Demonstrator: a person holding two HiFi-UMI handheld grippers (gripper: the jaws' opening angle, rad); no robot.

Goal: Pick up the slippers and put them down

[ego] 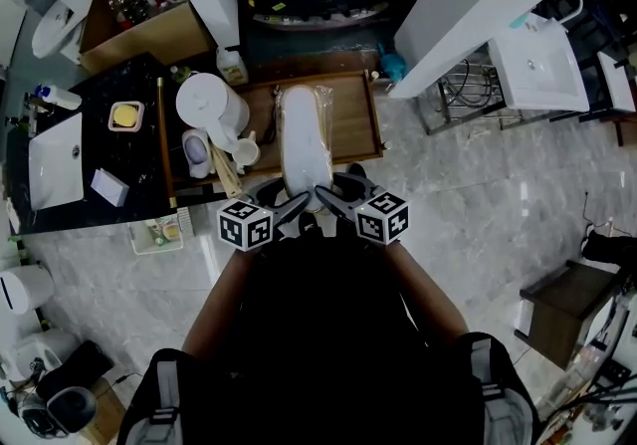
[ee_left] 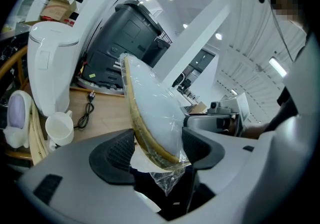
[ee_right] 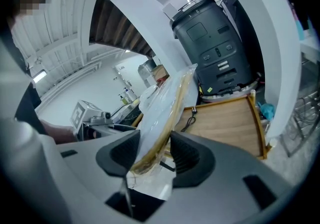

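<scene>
A pair of white slippers [ego: 302,139] wrapped in clear plastic is held over the wooden tray table [ego: 354,124], lengthwise away from me. My left gripper [ego: 292,206] is shut on the near end from the left, and my right gripper [ego: 326,197] is shut on it from the right. In the left gripper view the pack [ee_left: 150,107] stands on edge between the dark pads, its tan sole rim toward the left pad, with my left gripper [ee_left: 157,150] closed around it. In the right gripper view the slippers [ee_right: 162,113] are pinched the same way by my right gripper [ee_right: 155,155].
A white kettle [ego: 211,105], a white cup [ego: 246,150] and a black cable [ee_left: 87,110] sit on the left part of the tray table. A black counter with a white sink [ego: 55,162] lies further left. A dark machine [ee_left: 125,42] stands behind, between white pillars [ego: 468,5].
</scene>
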